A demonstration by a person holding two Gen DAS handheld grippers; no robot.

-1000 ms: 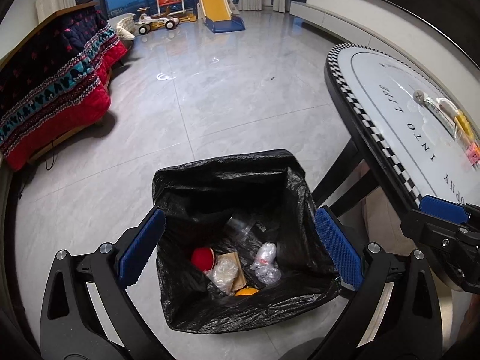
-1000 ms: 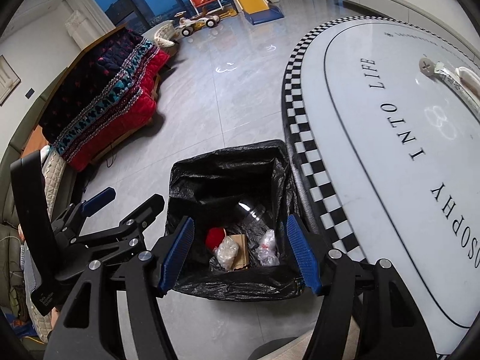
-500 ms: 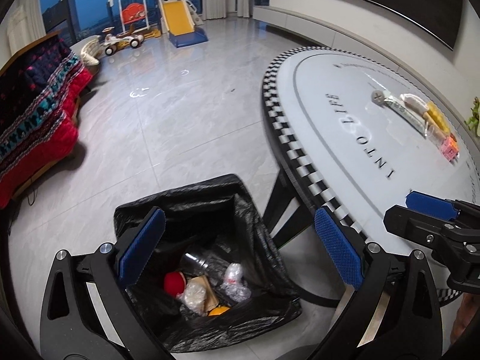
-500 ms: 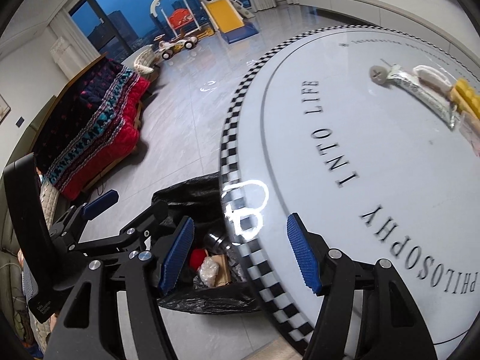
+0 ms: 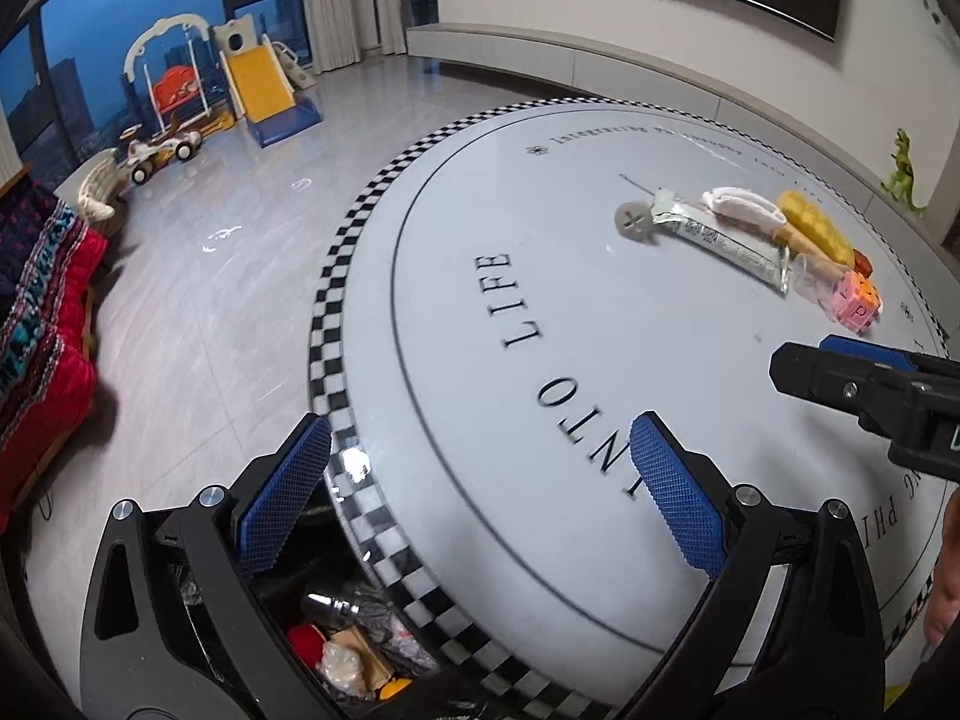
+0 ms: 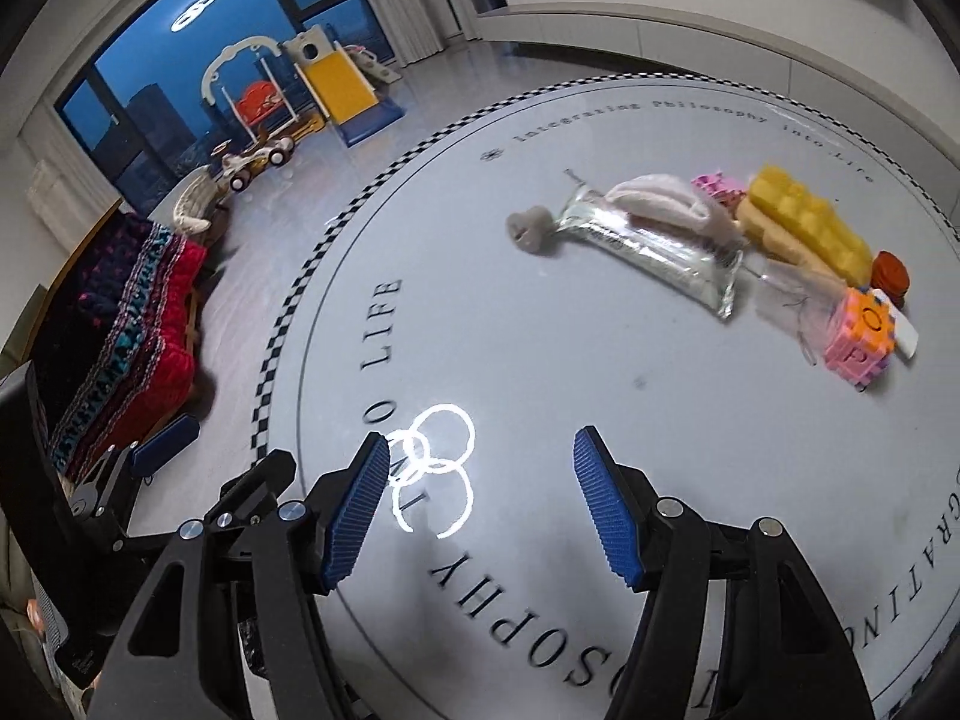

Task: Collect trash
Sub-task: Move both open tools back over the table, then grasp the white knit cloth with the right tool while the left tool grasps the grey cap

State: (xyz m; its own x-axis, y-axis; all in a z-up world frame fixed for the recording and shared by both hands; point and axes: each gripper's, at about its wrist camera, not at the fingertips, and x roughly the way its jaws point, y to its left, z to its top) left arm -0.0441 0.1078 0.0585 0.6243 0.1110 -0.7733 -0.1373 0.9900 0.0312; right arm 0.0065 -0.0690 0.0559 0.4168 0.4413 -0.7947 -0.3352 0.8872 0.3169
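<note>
- Grey floor and a play slide lie behind the round table (image 6: 600, 420).
- Both the left tool (image 5: 480, 498) and the right tool (image 6: 474, 504) hang with jaws apart, holding nothing.
- Trash, led by a silver packet (image 6: 654, 246), lies ahead of the right tool, well apart.
- Probably best: reach forward, straddle the packet crosswise.
- Bin bag (image 5: 360, 642) waits below the left tool.

One table (image 5: 540, 276), two grippers (image 5: 480, 480) (image 6: 474, 504)
</note>
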